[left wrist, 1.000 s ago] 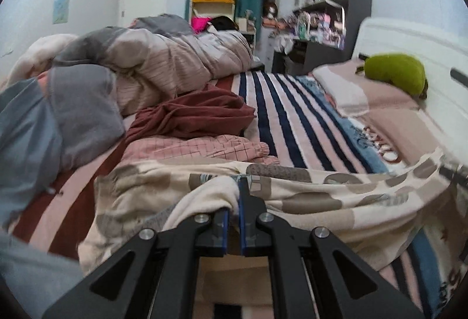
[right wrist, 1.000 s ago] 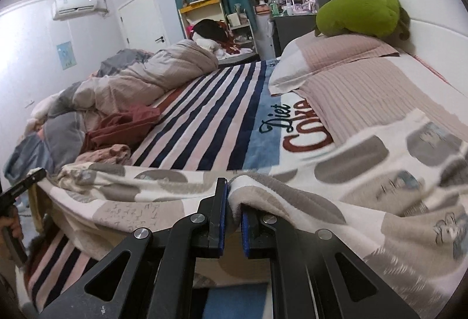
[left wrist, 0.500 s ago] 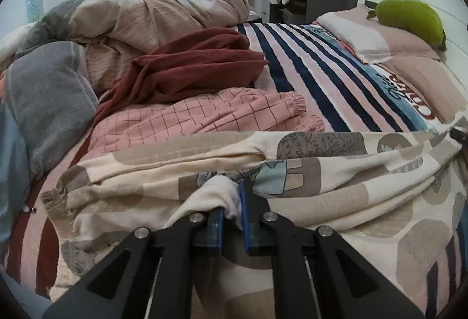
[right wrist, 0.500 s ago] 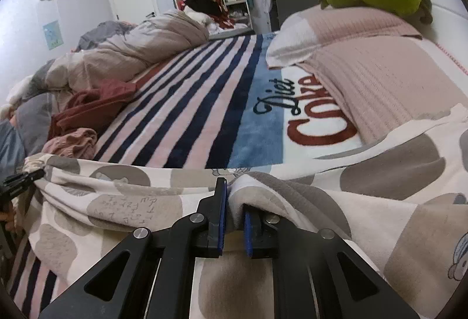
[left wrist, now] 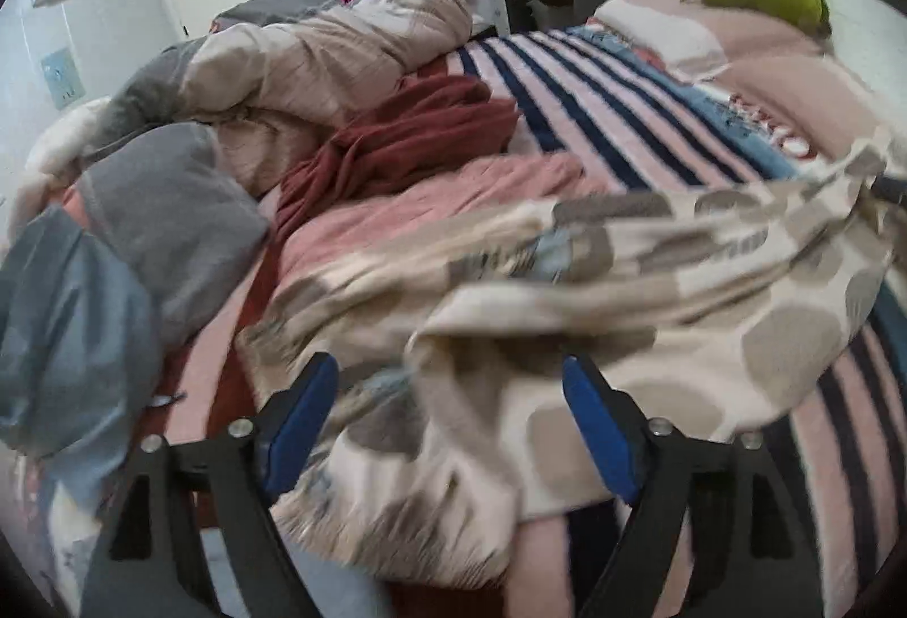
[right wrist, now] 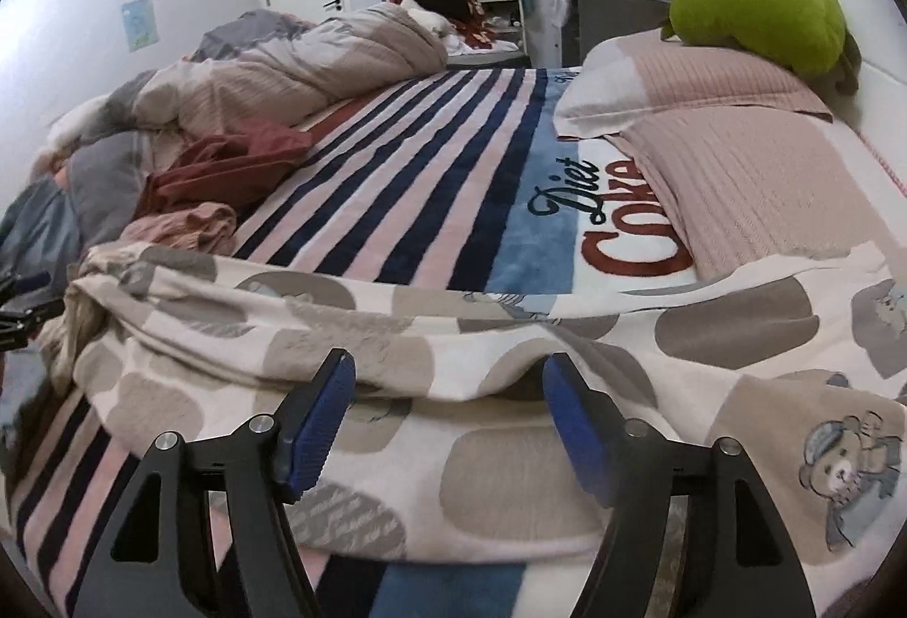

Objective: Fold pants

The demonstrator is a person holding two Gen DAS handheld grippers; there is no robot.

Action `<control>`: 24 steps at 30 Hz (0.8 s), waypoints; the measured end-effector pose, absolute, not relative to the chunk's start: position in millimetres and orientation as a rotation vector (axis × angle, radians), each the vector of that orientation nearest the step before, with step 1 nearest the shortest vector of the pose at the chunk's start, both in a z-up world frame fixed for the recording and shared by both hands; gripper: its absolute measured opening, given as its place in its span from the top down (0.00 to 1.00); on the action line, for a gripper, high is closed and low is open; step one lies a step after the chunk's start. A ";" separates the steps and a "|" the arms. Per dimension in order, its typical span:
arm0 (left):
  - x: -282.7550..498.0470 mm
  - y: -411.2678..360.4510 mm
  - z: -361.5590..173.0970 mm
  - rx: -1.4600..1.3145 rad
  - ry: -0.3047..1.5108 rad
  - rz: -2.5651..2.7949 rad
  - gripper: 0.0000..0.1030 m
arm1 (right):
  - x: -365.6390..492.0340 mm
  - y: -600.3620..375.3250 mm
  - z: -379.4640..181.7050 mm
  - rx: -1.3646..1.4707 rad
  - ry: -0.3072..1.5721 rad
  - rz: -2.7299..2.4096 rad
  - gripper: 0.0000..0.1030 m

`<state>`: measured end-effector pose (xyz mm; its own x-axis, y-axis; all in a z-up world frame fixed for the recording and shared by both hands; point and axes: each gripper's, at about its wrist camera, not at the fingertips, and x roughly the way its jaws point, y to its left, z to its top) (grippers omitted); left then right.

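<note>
The cream pants (left wrist: 623, 289) with grey-brown blotches lie folded lengthwise across the near edge of the striped bed; they also show in the right wrist view (right wrist: 510, 334). My left gripper (left wrist: 450, 380) is open, its blue pads wide apart over the pants' bunched left end. My right gripper (right wrist: 448, 377) is open just above the pants' near fold. Neither holds cloth. The left gripper's black tip shows at the far left of the right wrist view (right wrist: 22, 312).
A pink checked garment (left wrist: 431, 187) and a maroon garment (left wrist: 408, 136) lie just behind the pants. A rumpled duvet (left wrist: 317, 51) and grey clothes (left wrist: 164, 204) fill the left. Pillows (right wrist: 737, 153) and a green plush (right wrist: 759, 22) sit at the right by the headboard.
Both grippers have opened and let go of the pants, which have dropped onto the bed. The left view is blurred from motion.
</note>
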<state>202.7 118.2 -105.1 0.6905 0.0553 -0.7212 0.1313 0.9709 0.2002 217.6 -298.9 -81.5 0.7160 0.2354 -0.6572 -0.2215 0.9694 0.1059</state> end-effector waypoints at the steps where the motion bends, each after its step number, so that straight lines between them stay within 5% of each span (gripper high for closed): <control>1: 198.3 123.0 -107.7 0.238 0.828 -0.048 0.24 | 213.6 -296.7 -79.9 0.018 0.734 0.258 0.37; 10: 178.5 131.6 -164.7 0.260 0.958 -0.019 0.27 | 191.4 -282.4 -85.9 0.067 0.758 0.319 0.37; 18: 181.3 136.4 -157.9 0.261 0.966 -0.017 0.88 | 189.2 -276.6 -89.3 0.055 0.764 0.318 0.37; 24: 183.7 140.5 -145.6 0.283 0.948 -0.016 0.94 | 188.7 -270.4 -89.9 0.046 0.778 0.315 0.37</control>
<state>183.7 140.6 -145.6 0.5858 0.1098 -0.8030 0.1371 0.9631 0.2317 188.7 -270.4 -89.9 0.6680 0.2959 -0.6828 -0.2619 0.9523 0.1565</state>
